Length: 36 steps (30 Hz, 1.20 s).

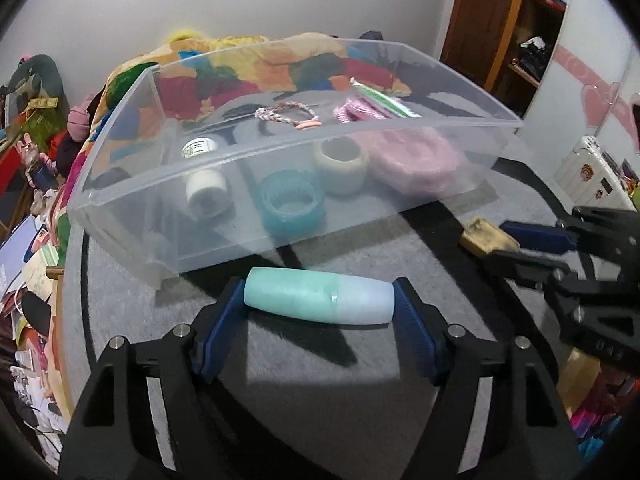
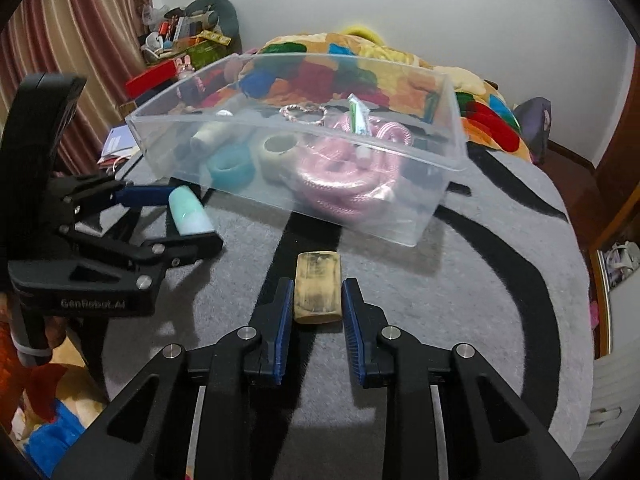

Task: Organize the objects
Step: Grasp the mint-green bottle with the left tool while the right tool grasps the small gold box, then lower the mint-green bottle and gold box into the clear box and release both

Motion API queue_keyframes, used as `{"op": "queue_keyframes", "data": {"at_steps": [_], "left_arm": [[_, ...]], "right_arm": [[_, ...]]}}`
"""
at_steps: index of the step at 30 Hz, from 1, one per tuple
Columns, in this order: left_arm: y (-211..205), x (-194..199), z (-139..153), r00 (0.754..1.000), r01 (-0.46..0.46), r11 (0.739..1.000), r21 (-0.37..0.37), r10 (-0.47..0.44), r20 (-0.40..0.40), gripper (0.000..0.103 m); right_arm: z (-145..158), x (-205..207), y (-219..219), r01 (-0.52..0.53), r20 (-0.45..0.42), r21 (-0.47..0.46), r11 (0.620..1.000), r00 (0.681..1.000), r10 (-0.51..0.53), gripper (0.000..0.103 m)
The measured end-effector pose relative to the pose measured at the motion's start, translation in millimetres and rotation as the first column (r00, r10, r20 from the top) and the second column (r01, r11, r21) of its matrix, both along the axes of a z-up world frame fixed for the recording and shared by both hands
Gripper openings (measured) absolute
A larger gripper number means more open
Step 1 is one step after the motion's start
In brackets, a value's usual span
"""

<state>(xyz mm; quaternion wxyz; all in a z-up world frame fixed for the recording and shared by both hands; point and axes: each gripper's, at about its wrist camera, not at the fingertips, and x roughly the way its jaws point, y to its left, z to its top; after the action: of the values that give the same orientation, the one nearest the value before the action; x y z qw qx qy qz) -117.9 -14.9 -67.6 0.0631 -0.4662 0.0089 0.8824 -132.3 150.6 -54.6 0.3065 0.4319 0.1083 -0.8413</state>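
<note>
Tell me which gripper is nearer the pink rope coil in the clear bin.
Right, by a small margin. The right gripper, shut on the tan block, sits almost straight in front of the pink rope coil. The left gripper, holding the mint bottle, is off toward the bin's other end.

A clear plastic bin (image 1: 280, 208) stands on the grey felt mat (image 2: 460, 300). Inside lie a teal tape ring (image 1: 290, 204), a cream tape roll (image 1: 340, 166) to its right, then a pink coiled rope (image 1: 416, 164). Before the bin lie a mint cylindrical bottle (image 1: 320, 300) and, to its right, a tan wooden block (image 2: 318, 288).
</note>
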Motion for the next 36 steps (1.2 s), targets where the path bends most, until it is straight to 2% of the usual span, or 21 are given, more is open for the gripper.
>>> {"op": "queue_keyframes", "data": {"at_steps": [5,9,14,18,22,27,36], "left_arm": [[-1.3,17.7,9.6,1.0,-0.012,1.0,-0.017,0.012,-0.025,0.073],[-12.1,21.3,35.5,0.996,-0.037,0.999,0.023,0.038,-0.078,0.073],[-20.2,10.6,69.6,0.985,-0.055,0.997,0.054,0.063,-0.161,0.073],[-25.5,-2.0,87.9,0.975,-0.067,0.996,0.063,0.078,-0.208,0.073],[-29.0,-20.7,87.4,0.975,-0.082,0.994,0.066,0.094,-0.203,0.073],[-34.9,-43.9,73.1,0.983,-0.097,0.992,0.076,0.107,-0.149,0.073],[-35.8,-64.5,47.3,0.99,-0.112,0.991,0.077,0.118,-0.079,0.073]], "right_arm": [[16.8,3.7,3.2,0.002,-0.03,-0.045,0.999,1.0,-0.003,0.022],[39.3,3.8,0.6,-0.005,-0.085,-0.086,0.996,0.996,-0.002,0.022],[69.0,-3.1,-9.5,-0.007,-0.161,-0.13,0.991,0.987,-0.014,0.022],[78.8,-13.7,-23.9,-0.006,-0.196,-0.131,0.991,0.98,-0.02,0.022],[78.2,-27.7,-39.6,-0.003,-0.211,-0.106,0.994,0.977,-0.019,0.022],[67.1,-47.2,-49.9,0.016,-0.19,-0.078,0.997,0.981,-0.031,0.022],[36.6,-78.4,-57.7,0.028,-0.09,-0.029,0.999,0.995,-0.031,0.023]]}}
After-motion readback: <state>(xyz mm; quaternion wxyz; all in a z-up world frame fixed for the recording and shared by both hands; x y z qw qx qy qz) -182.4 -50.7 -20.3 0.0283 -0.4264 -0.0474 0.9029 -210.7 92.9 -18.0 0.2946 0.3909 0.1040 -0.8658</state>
